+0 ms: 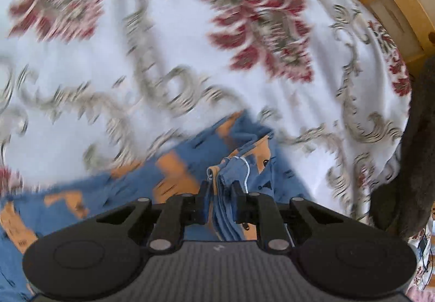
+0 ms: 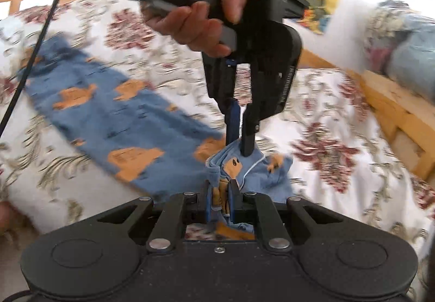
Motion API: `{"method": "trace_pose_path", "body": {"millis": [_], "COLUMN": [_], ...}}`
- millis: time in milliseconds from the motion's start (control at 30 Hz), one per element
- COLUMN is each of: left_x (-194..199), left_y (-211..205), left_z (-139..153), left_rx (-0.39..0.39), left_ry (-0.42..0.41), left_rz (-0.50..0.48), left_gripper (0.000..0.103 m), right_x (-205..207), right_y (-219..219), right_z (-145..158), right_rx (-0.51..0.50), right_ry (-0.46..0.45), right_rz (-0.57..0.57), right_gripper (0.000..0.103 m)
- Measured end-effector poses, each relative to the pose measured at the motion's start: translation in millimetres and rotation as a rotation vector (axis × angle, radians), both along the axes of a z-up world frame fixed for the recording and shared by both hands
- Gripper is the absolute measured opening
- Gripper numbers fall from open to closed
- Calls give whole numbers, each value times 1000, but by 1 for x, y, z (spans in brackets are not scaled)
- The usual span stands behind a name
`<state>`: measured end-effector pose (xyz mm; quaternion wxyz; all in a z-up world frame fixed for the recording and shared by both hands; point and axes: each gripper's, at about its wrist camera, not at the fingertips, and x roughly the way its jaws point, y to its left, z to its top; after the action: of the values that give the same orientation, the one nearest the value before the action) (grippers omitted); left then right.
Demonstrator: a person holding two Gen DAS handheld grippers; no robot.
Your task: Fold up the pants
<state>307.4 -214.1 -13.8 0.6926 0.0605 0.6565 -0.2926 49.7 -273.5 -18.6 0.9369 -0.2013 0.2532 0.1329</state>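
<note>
Both tongs are pinching bunched fabric at one end of the blue pants (image 2: pixel 114 122), which are trailing toward ten o'clock over the flowered bedspread (image 2: pixel 326 122), apparently so that end can be carried over as one edge for a fold. The right gripper (image 2: pixel 220 201) is clamping cloth between nearly closed jaws at six o'clock. The left gripper (image 2: pixel 239 136) is reaching straight down at twelve o'clock, the person's hand (image 2: pixel 201 14) wrapping its handle from above.

Floral bedspread (image 1: pixel 163 44), wooden bed frame (image 2: pixel 394 101).
</note>
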Motion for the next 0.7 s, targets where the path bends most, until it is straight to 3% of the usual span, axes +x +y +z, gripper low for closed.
{"method": "trace_pose_path", "body": {"millis": [200, 267, 333, 400, 467, 533, 700], "left_x": [-11, -17, -21, -24, -26, -27, -27], "left_y": [52, 61, 68, 71, 71, 71, 79], "left_z": [-26, -26, -28, -30, -33, -36, -46], "left_rx": [-177, -211, -257, -311, -338, -351, -380], "left_ry": [-35, -70, -68, -55, -58, -60, -37], "left_rz": [110, 114, 123, 148, 172, 184, 250], "left_gripper": [20, 29, 60, 67, 65, 39, 18], "right_x": [5, 4, 4, 2, 0, -1, -1], "right_y": [12, 14, 14, 12, 13, 14, 13], "right_z": [-13, -16, -16, -16, -18, -20, -18], "right_rx": [-22, -28, -25, -15, -15, -19, -6], "right_ry": [36, 35, 32, 28, 21, 13, 13], "right_rz": [31, 35, 39, 39, 34, 29, 8], "right_gripper": [14, 15, 18, 21, 21, 21, 18]}}
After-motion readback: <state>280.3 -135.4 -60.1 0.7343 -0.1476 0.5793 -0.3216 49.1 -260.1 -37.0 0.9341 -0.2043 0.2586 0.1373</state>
